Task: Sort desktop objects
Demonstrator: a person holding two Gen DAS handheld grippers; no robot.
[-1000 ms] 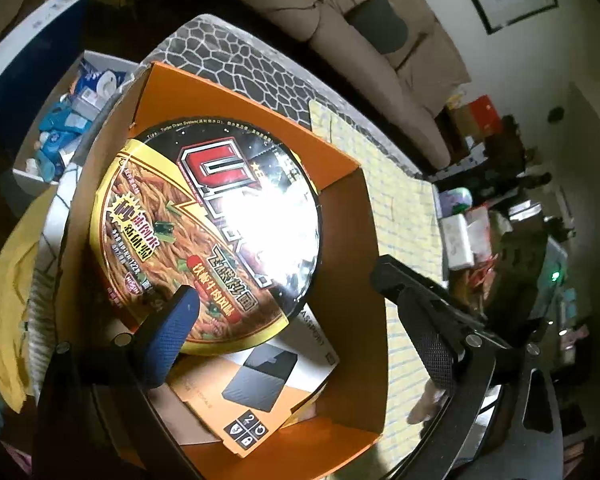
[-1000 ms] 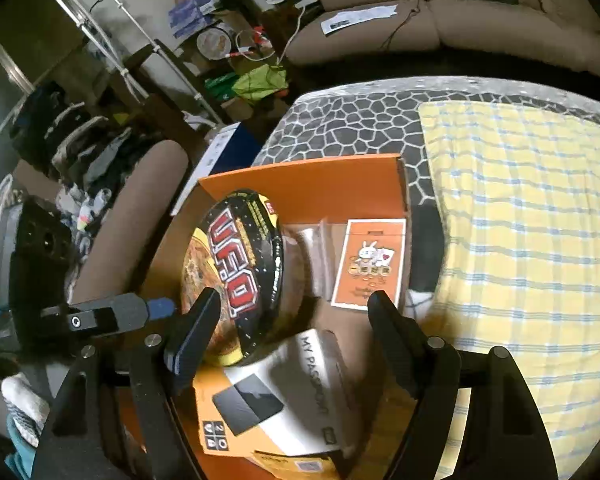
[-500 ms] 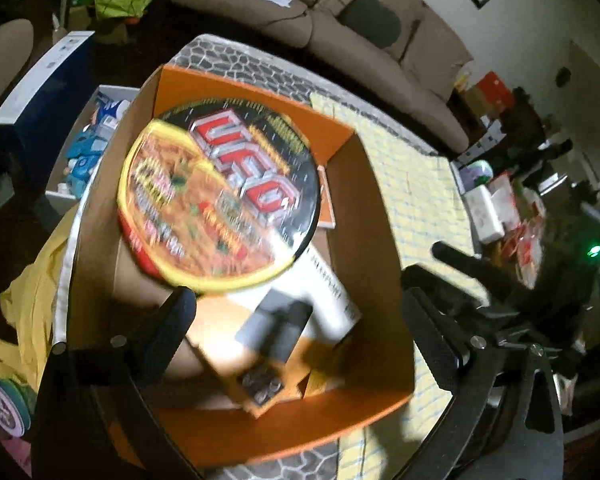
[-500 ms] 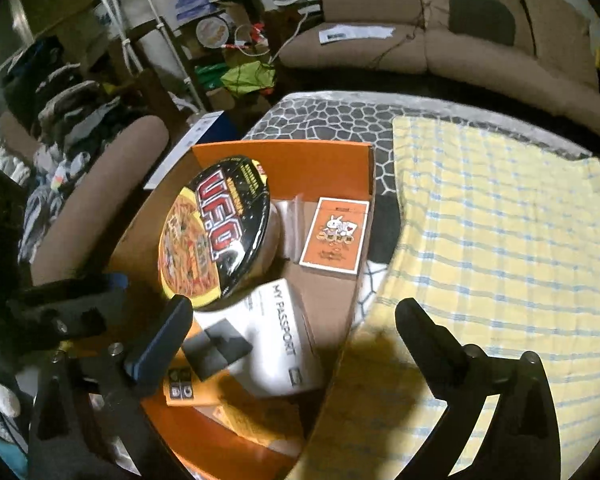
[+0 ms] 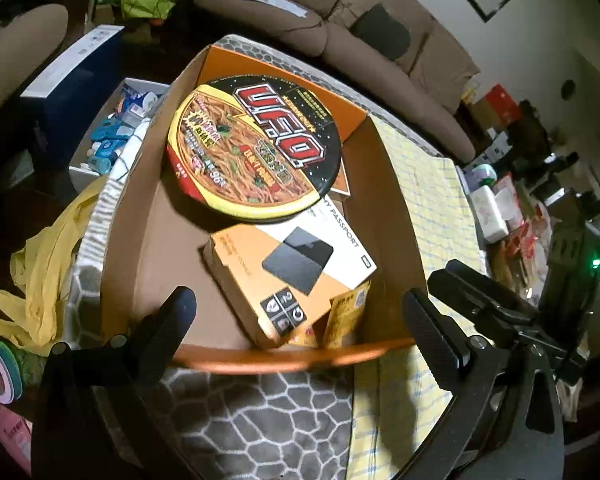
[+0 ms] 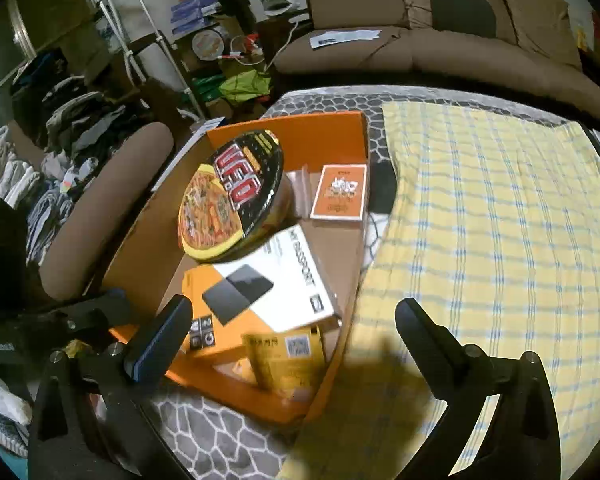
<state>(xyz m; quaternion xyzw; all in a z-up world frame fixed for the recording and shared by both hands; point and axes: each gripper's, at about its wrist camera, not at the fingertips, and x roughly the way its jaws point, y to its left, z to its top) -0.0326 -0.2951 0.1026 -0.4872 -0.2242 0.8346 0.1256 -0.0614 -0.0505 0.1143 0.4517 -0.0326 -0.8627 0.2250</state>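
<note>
An orange cardboard box [image 5: 284,356] [image 6: 300,136] stands on the table's left end. Inside, a round UFO noodle bowl [image 5: 256,148] [image 6: 230,196] lies tilted, leaning on a white and orange My Passport box [image 5: 296,264] [image 6: 260,292]. A yellow packet [image 5: 348,312] [image 6: 284,356] stands against the near wall, and an orange card pack [image 6: 340,192] lies at the far right. My left gripper [image 5: 298,312] hangs open over the box's near rim, empty. My right gripper [image 6: 292,316] is open wide above the near right corner, touching nothing.
A yellow checked cloth [image 6: 480,220] covers the table right of the box; grey hexagon-patterned tabletop [image 5: 260,412] shows near me. A brown sofa [image 6: 420,48] runs behind. A brown chair [image 6: 100,208], a yellow bag [image 5: 44,260] and a bin of small items [image 5: 116,132] sit left.
Both grippers have drawn back from the box toward its near edge. The noodle bowl, earlier close between the fingers, now rests in the box. The right jaws stand wider.
</note>
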